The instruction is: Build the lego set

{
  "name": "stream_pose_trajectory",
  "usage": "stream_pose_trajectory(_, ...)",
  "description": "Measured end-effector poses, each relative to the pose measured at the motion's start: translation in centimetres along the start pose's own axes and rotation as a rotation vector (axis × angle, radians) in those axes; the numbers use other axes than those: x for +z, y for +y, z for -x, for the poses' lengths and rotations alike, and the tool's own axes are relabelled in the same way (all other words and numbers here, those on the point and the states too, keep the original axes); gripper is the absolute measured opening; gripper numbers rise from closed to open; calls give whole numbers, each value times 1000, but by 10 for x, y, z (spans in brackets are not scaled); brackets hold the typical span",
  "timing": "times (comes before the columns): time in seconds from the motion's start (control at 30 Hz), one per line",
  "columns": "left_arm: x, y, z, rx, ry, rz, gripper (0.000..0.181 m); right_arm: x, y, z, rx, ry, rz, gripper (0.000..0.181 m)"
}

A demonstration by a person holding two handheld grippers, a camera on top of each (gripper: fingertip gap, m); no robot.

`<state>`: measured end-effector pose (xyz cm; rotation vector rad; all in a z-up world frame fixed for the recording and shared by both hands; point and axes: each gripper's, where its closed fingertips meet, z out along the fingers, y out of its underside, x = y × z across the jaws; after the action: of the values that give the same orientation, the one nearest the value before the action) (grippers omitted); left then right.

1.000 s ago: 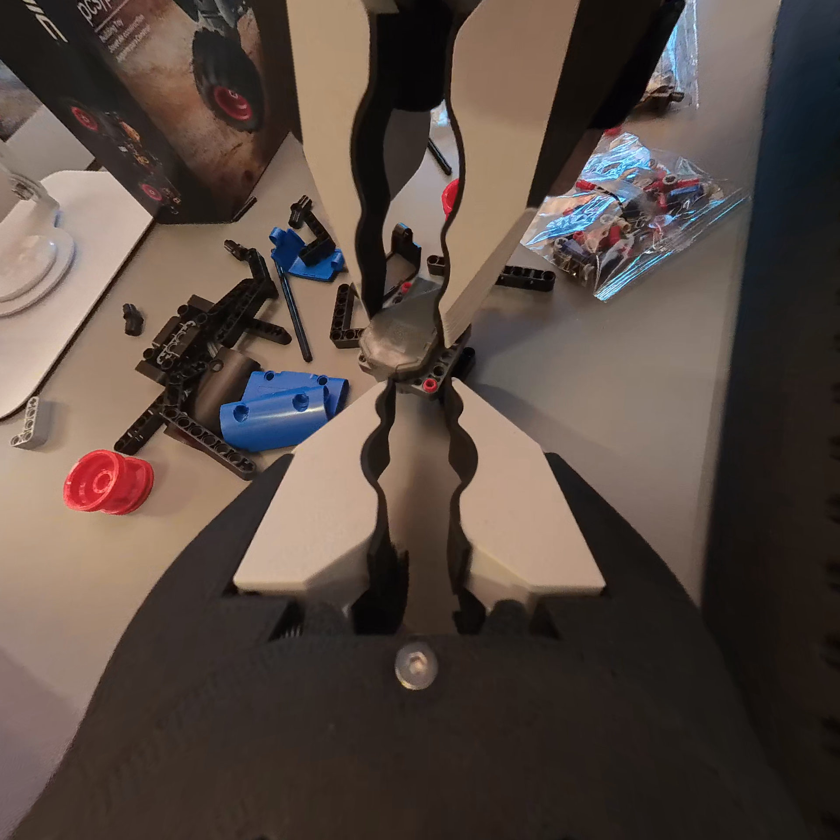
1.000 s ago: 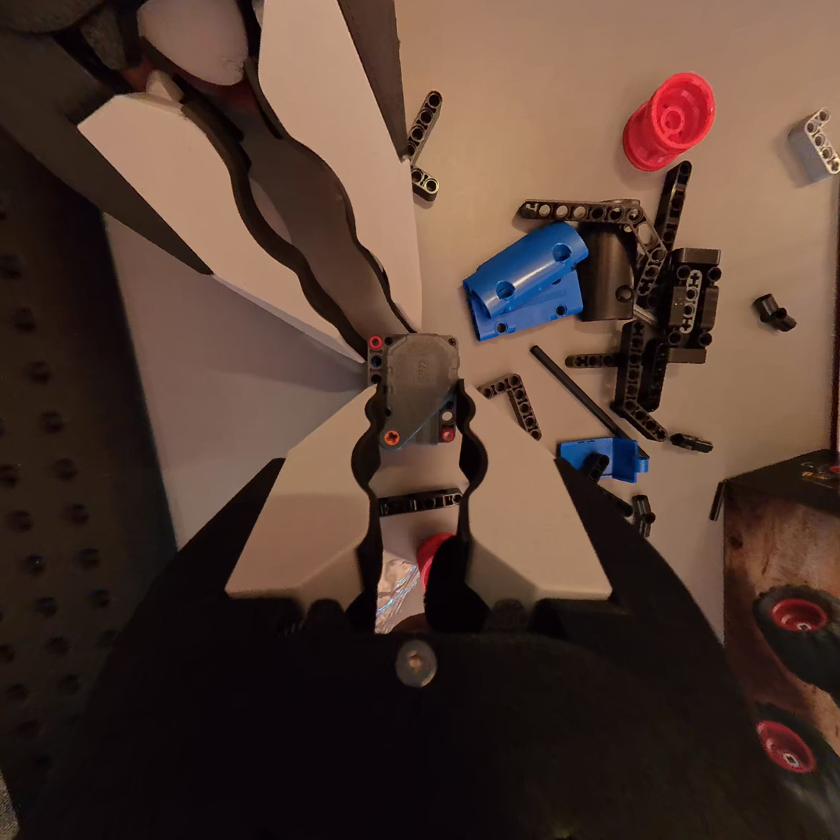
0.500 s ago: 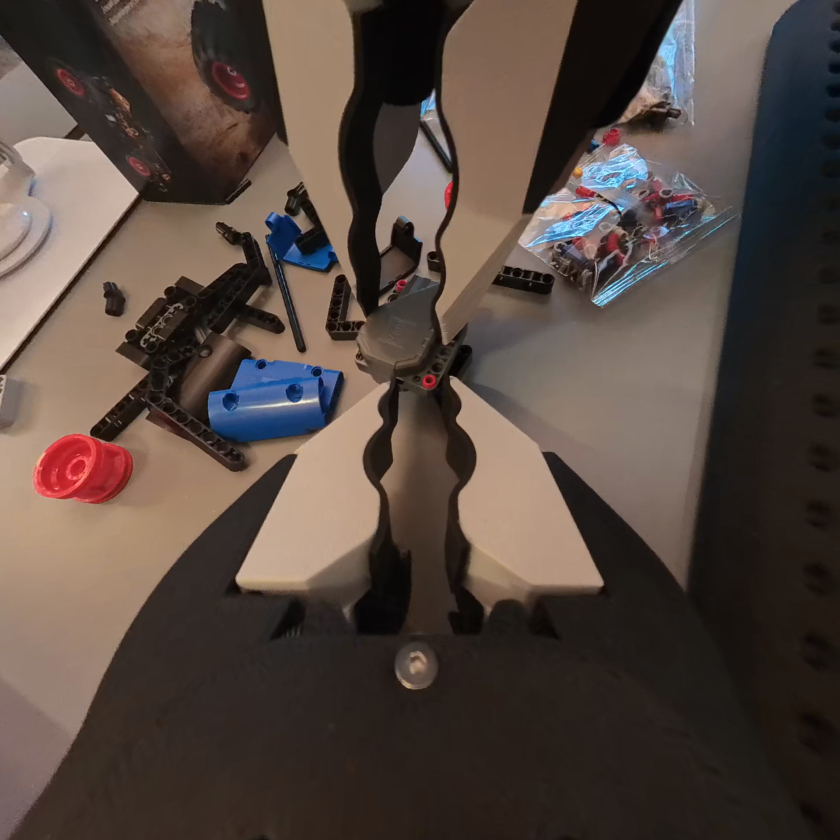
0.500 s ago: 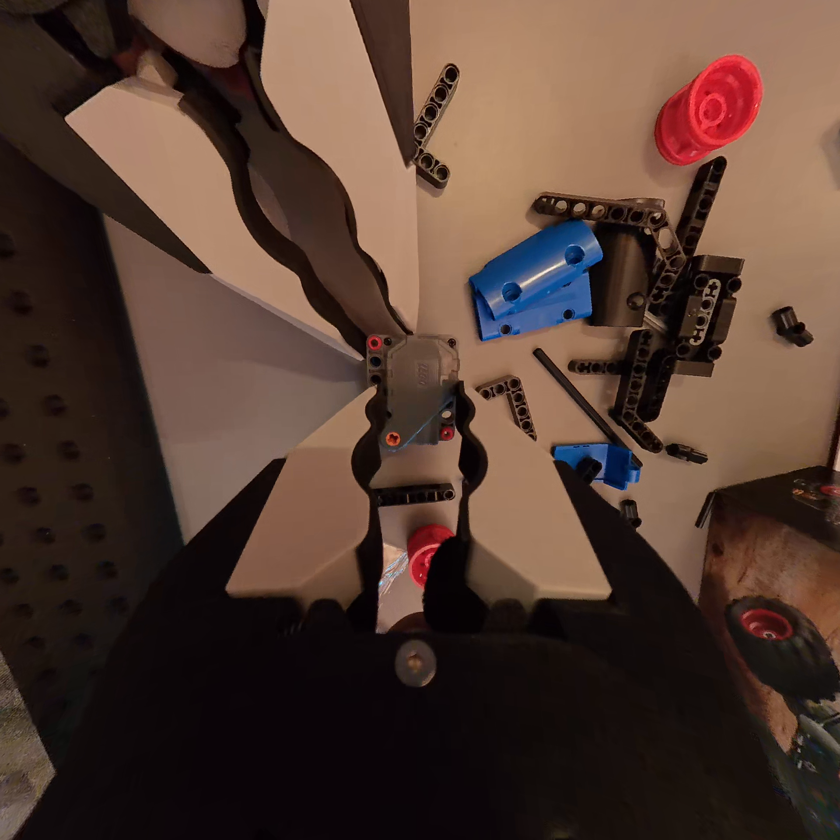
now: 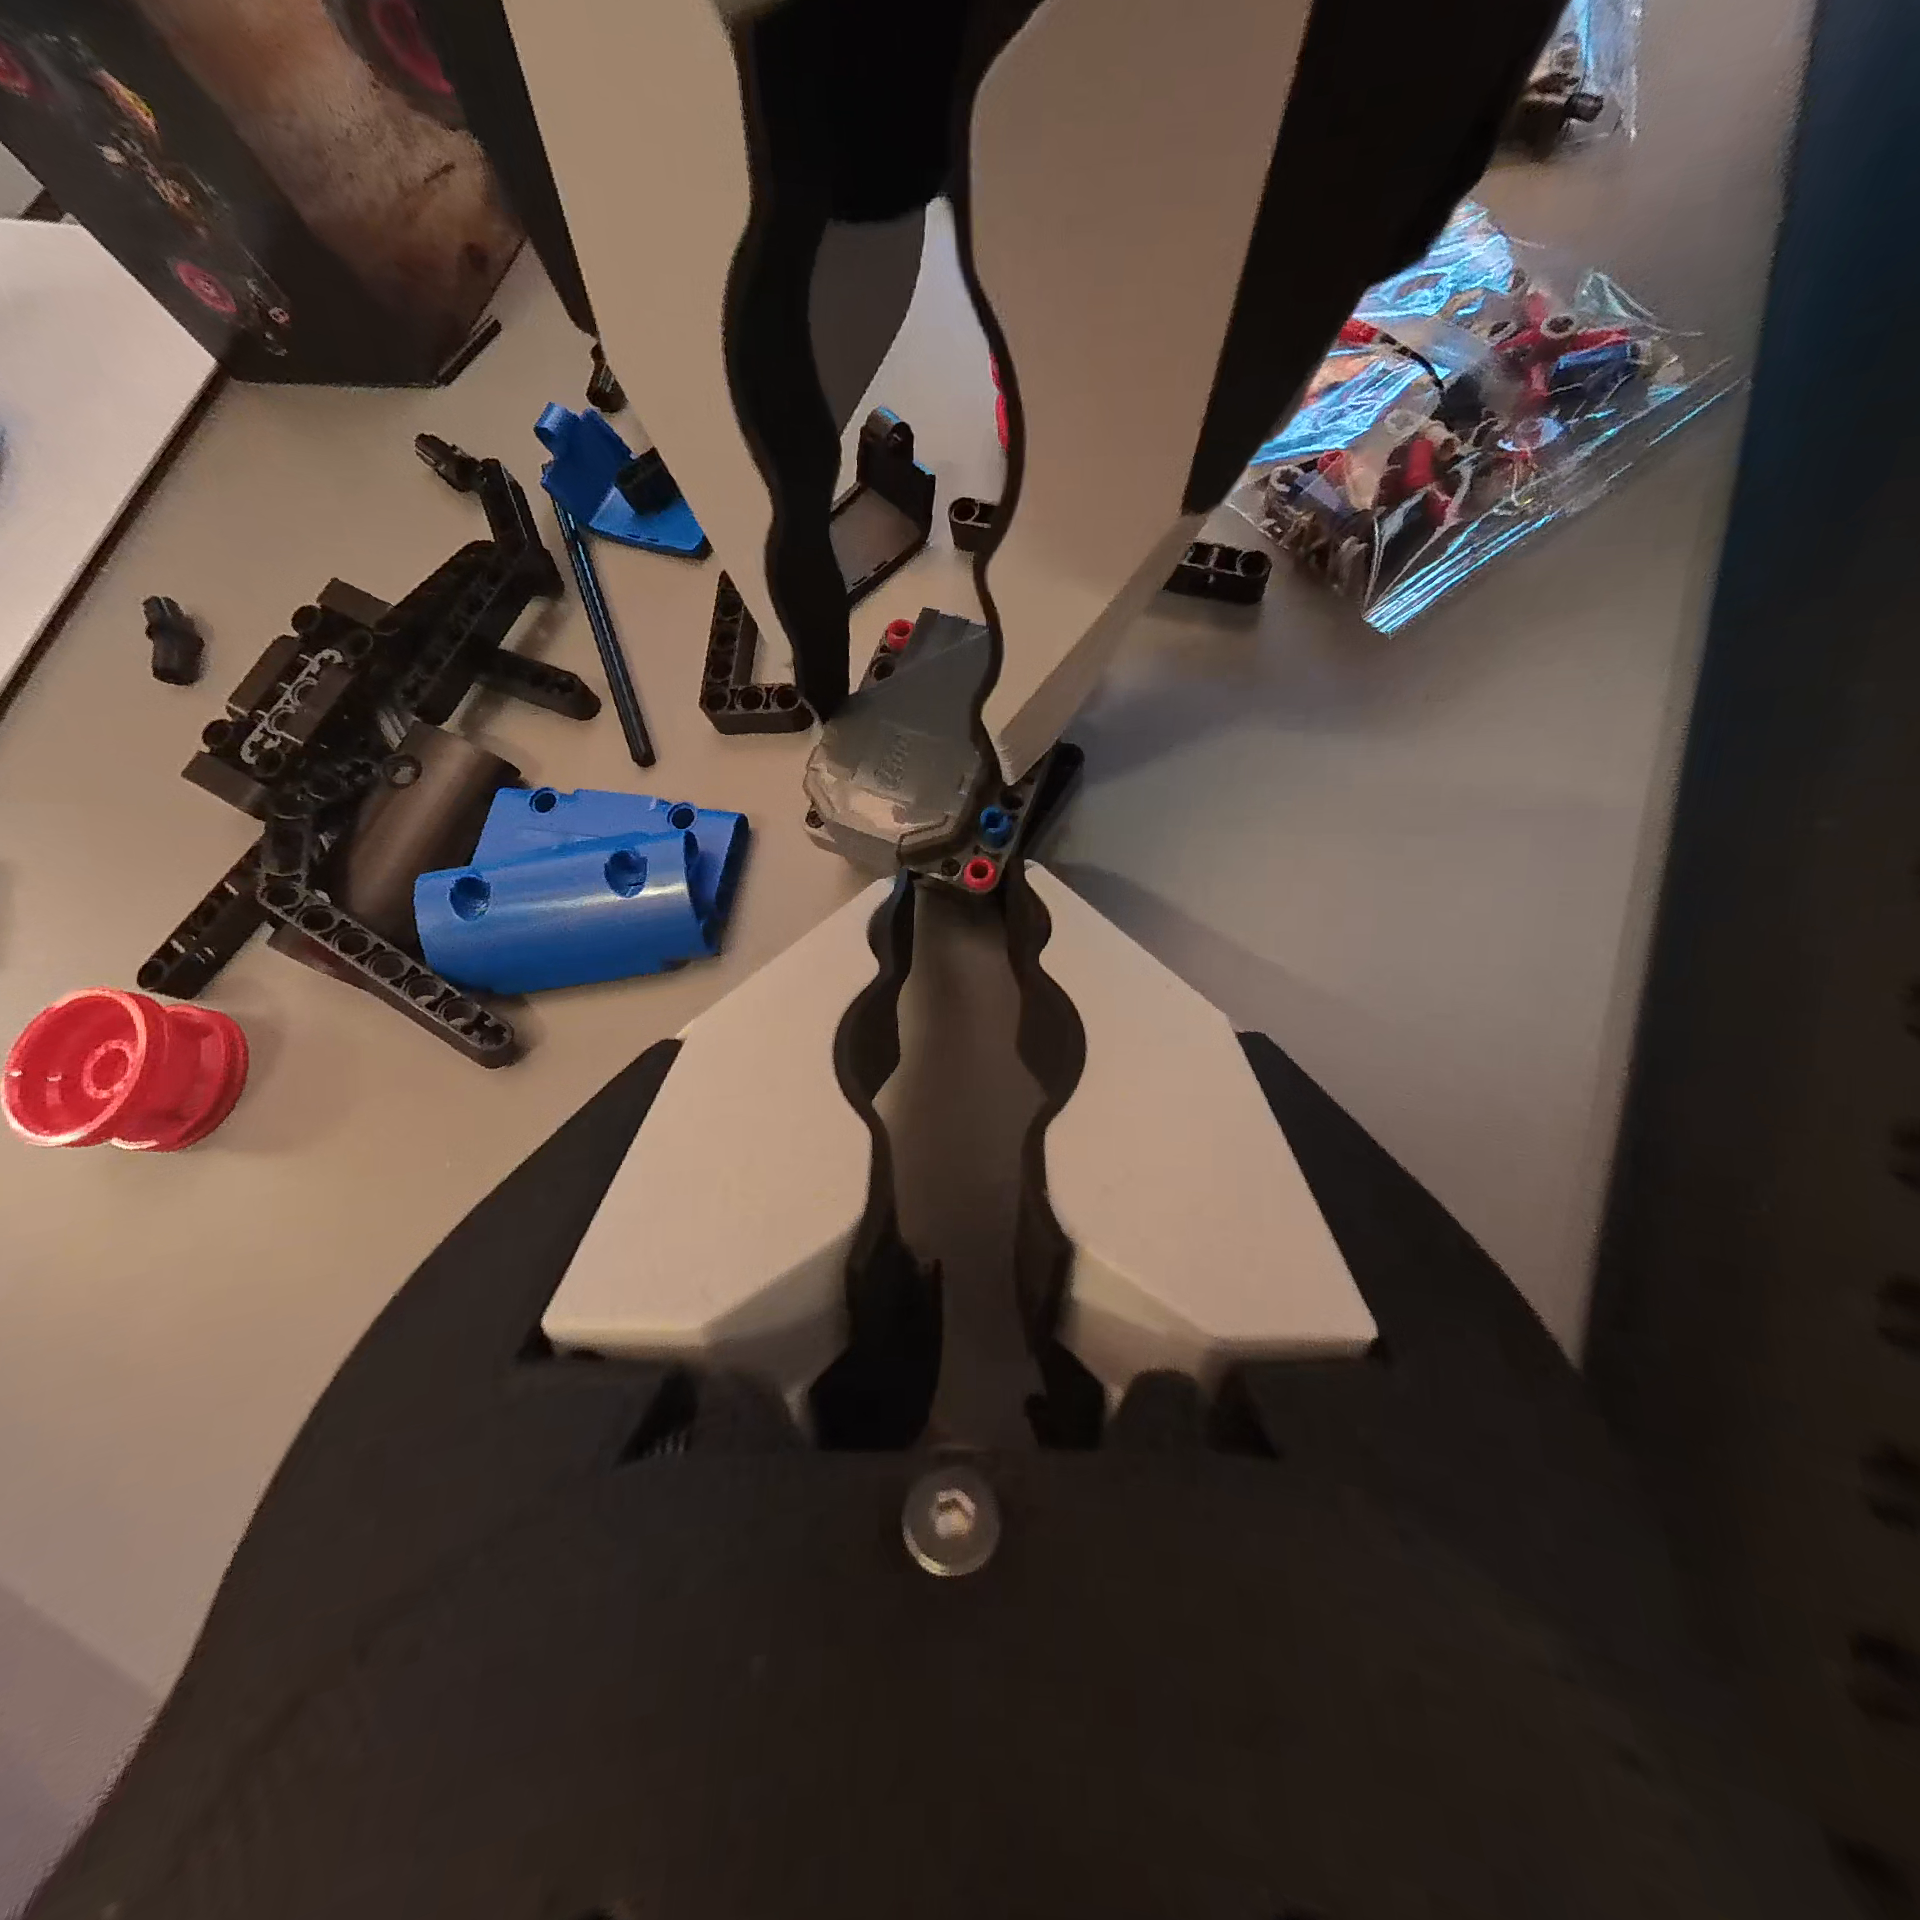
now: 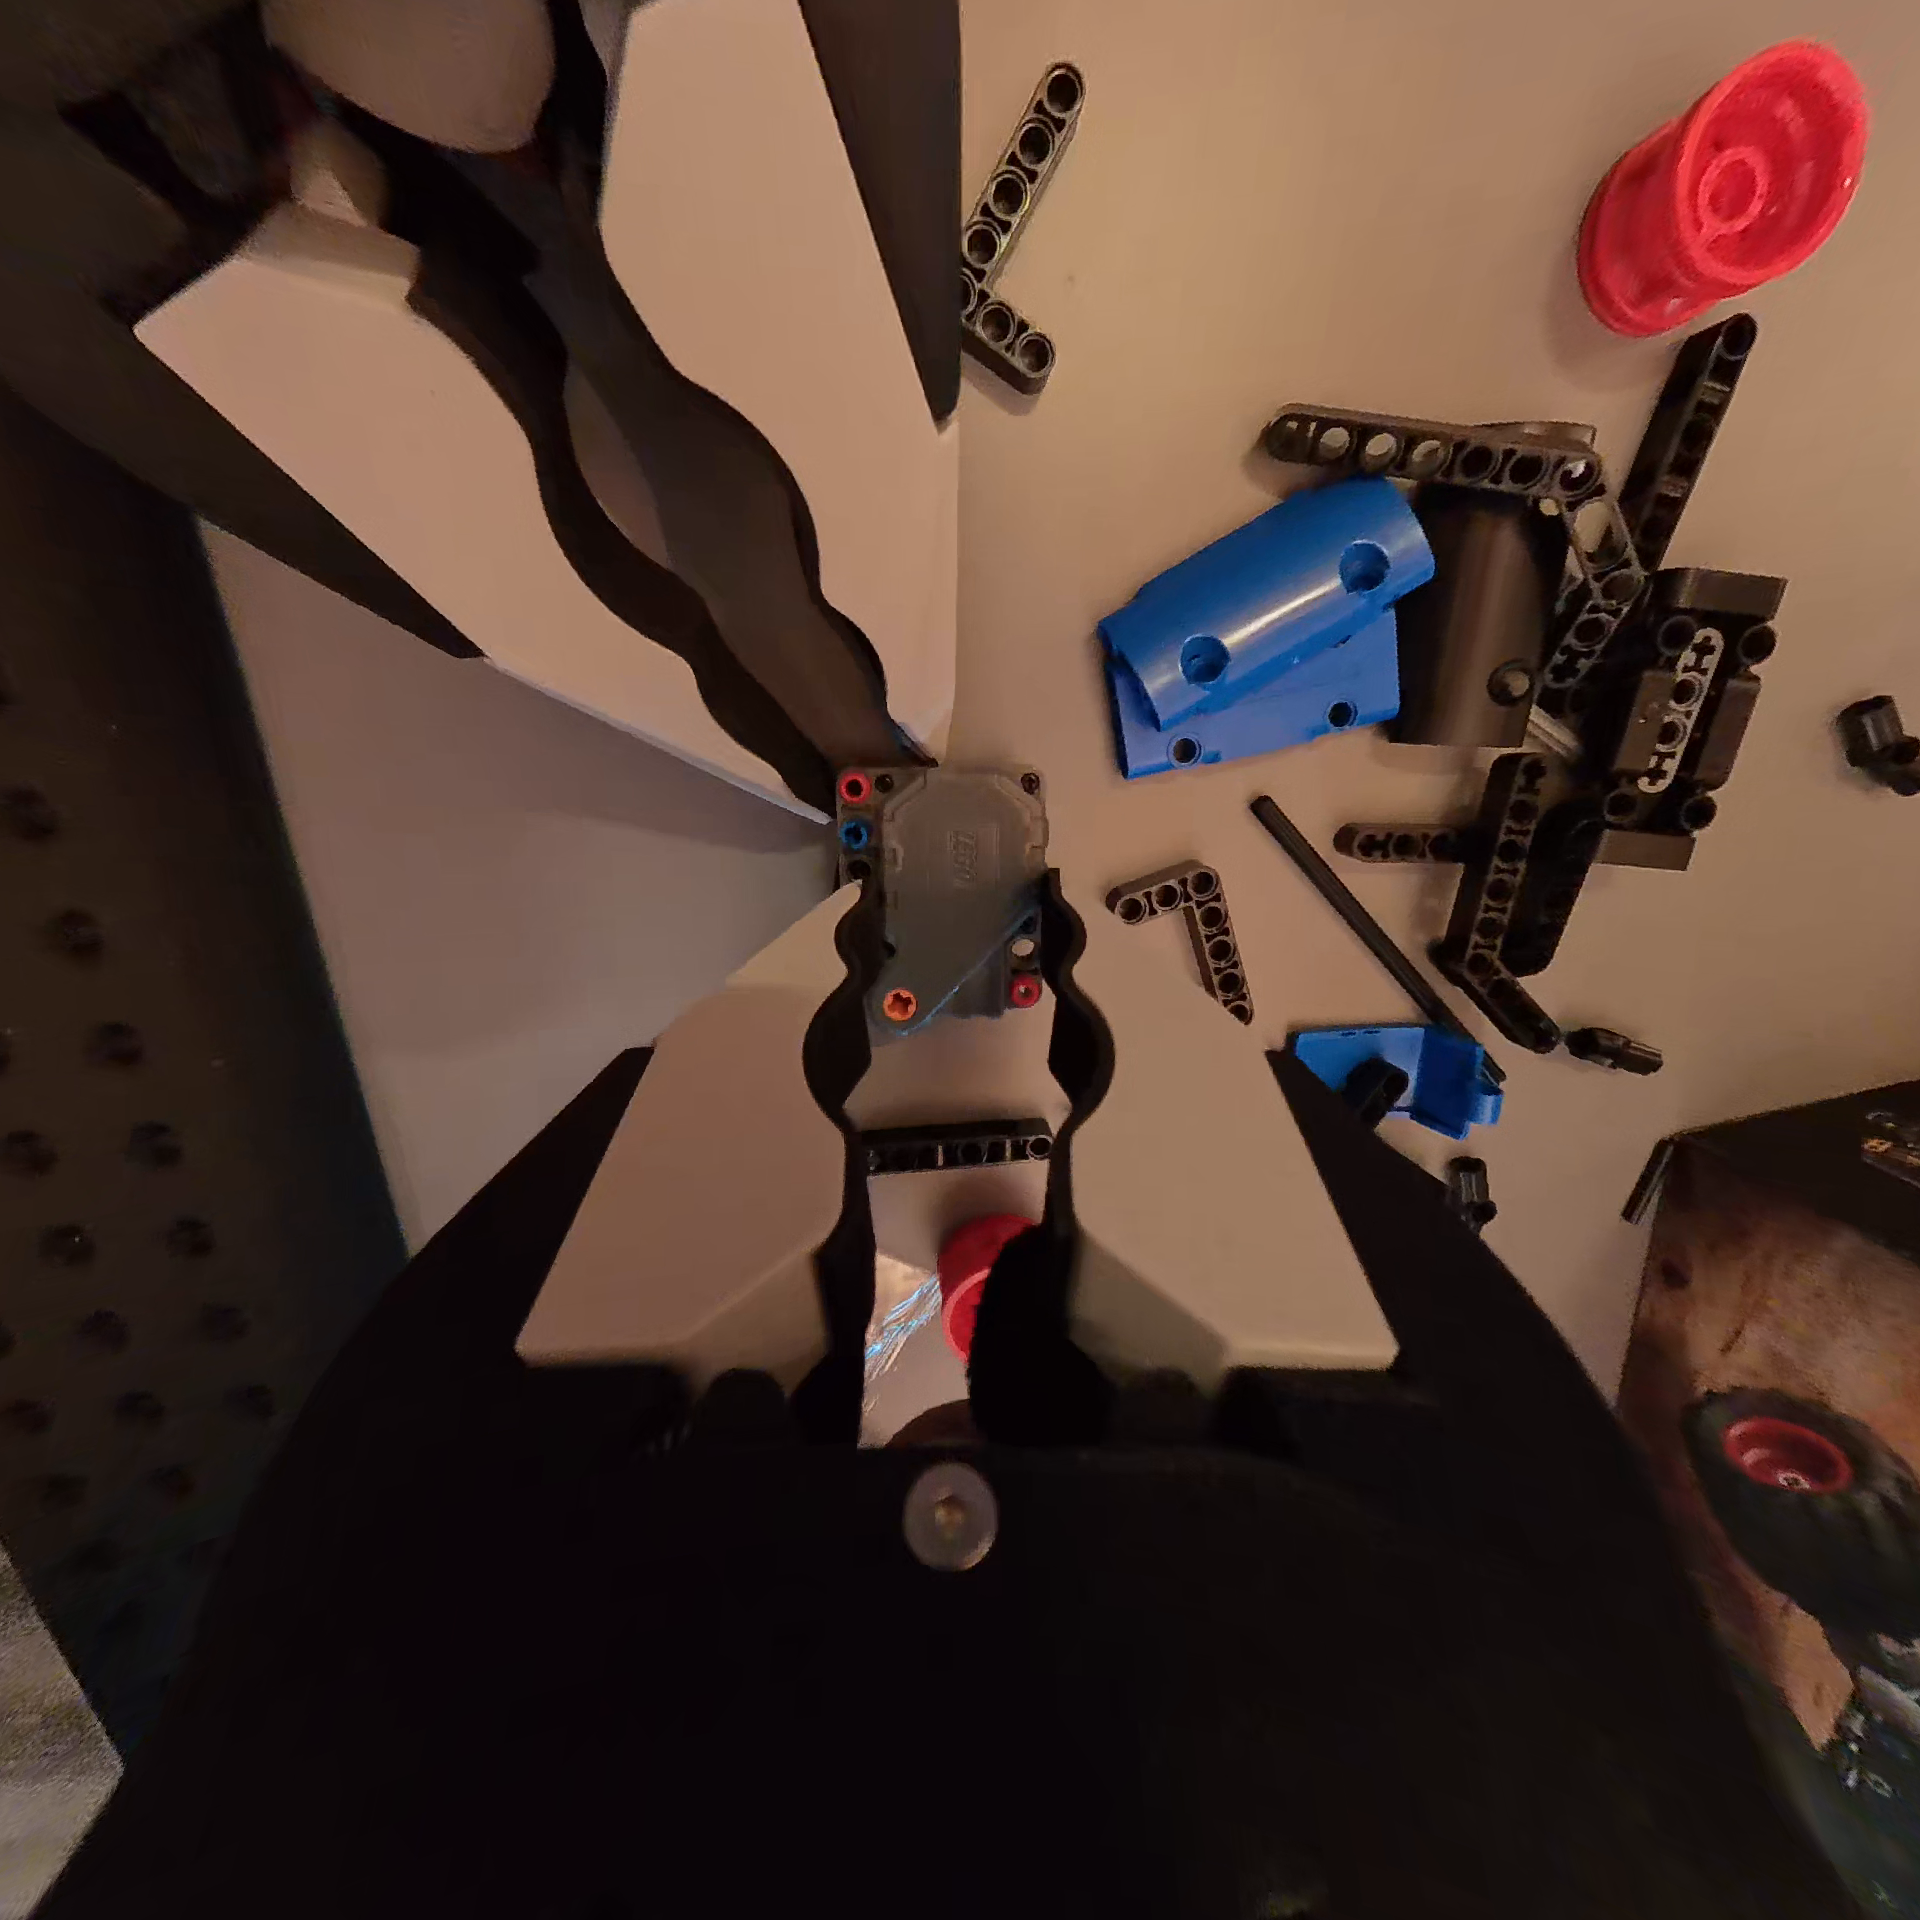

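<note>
Where the two claws meet above the pale table [image 5: 1299,935], a grey motor block [image 5: 899,784], faceted and matte with red and blue pins in its black side frame, is pinched from both ends: the left gripper [image 5: 958,883] nips the frame edge with wavy-edged fingertips nearly together, and the right gripper [image 6: 951,914] clamps the block's rounded end. Beside the block lie glossy curved blue panels [image 5: 582,904], and beyond them holed black beams [image 5: 343,727] and a ribbed red wheel hub [image 5: 120,1070]. On the block's other side sits a crinkled clear bag [image 5: 1475,416] of small parts.
</note>
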<state>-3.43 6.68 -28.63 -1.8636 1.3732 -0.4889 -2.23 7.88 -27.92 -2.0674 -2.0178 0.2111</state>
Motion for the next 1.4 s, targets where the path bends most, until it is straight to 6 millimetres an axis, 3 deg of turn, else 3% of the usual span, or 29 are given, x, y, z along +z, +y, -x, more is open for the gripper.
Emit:
stream_pose_trajectory(0.23, -2, 0, 2, 8, -38, 1, 16, 0, -1, -1, 16, 50, -48, 29)
stream_pose_trajectory(0.5, -11, 11, -2, -23, -14, 61, 44, -1, -3, -4, 114, 95, -146, 29)
stream_pose_trajectory(0.63, -7, 14, -8, 10, -29, 93, 20, -7, -8, -4, 142, 102, -204, 29)
stream_pose_trajectory(0.73, -6, 13, 0, 34, -77, 79, 12, -14, -11, -6, 155, 136, -246, 29)
stream_pose_trajectory(0.83, -12, 1, 4, 6, -91, 2, 17, -25, -16, -10, 166, 172, -311, 29)
stream_pose_trajectory(0.93, -15, -5, 9, -66, -75, -43, 47, -41, -20, -17, 180, 214, -388, 29)
stream_pose_trajectory(0.97, -18, -10, 10, -91, -63, -76, 48, -49, -22, -19, 186, 232, -425, 29)
stream_pose_trajectory(1.13, -45, -53, 14, -336, 95, -353, 59, -87, -33, -25, 163, 307, -646, 28)
stream_pose_trajectory(1.27, -55, -74, 9, -397, 194, -449, 50, -103, -39, -23, 125, 349, -734, 28)
stream_pose_trajectory(1.4, -59, -84, 22, -415, 103, -523, 18, -109, -42, -21, 130, 363, -789, 28)
